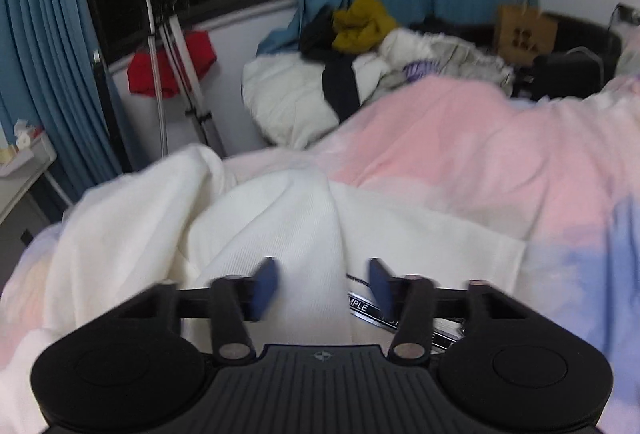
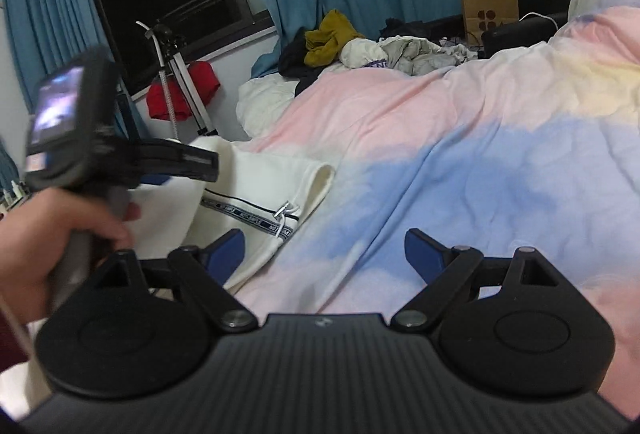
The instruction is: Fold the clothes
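A cream white garment (image 1: 256,226) with a black-and-white lettered band (image 1: 362,308) lies rumpled on the pastel pink and blue bedspread (image 1: 480,162). My left gripper (image 1: 322,284) hovers just over it, open, a raised fold of the cloth showing between its blue pads (image 1: 264,286). In the right wrist view the same garment (image 2: 256,194) lies at the left, its band and drawstring (image 2: 286,212) showing. My right gripper (image 2: 324,254) stands open above the blue patch of the bedspread (image 2: 460,174), holding nothing. A hand (image 2: 44,234) holds the left gripper's handle (image 2: 120,158) over the garment.
A heap of clothes, with a mustard piece (image 1: 362,22) and white bedding (image 1: 292,98), lies at the far end of the bed. A brown paper bag (image 2: 490,14) stands behind it. A tripod (image 1: 180,74) and a red cloth (image 1: 172,66) stand below the dark window, between blue curtains.
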Demonstrator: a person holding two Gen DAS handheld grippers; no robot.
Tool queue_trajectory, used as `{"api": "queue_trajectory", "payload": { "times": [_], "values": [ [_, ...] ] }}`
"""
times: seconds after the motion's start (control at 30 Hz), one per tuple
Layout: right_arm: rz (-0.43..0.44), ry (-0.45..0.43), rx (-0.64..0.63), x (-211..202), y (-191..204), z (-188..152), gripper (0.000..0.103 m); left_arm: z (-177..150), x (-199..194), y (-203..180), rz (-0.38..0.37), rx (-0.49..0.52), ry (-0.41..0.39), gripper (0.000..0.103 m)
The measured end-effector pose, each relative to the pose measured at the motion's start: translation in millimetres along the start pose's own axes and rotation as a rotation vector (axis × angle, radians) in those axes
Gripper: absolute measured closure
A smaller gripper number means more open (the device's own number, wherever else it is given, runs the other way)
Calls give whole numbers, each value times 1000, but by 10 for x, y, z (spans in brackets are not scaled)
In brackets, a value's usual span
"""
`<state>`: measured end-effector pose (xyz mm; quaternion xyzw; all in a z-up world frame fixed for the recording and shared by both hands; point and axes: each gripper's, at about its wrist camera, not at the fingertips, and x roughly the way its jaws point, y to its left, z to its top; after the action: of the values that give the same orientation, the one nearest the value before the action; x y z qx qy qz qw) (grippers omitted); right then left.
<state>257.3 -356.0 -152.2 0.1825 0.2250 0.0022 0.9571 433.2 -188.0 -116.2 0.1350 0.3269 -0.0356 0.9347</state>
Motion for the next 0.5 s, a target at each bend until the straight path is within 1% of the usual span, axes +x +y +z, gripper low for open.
{"api": "queue_trajectory", "payload": {
  "times": [0.03, 0.1, 0.2, 0.27, 0.33, 0.43, 0.5],
  "values": [
    [12, 1, 9, 13, -5, -1, 15, 12, 49, -11, 8, 0, 15, 93],
    [42, 3, 33, 23, -14, -1, 15, 0, 27, -4, 18, 1, 4, 98],
    [88, 7, 68, 39, -28, 0, 15, -30, -263, -9, 11, 11, -48, 100],
    [119, 9, 92, 49, -37, 0, 15, -53, -597, -6, 10, 29, -105, 100],
    [149, 12, 116, 59, -46, 1, 15, -123, -1006, 45, -8, 35, -155, 100],
    [194, -25, 196, -37, -108, 39, 15, -334, -1667, 206, -55, 20, -216, 100],
    [254, -33, 271, -113, -154, 63, 14, -585, -2126, 296, -92, 9, -246, 100]
  ]
}}
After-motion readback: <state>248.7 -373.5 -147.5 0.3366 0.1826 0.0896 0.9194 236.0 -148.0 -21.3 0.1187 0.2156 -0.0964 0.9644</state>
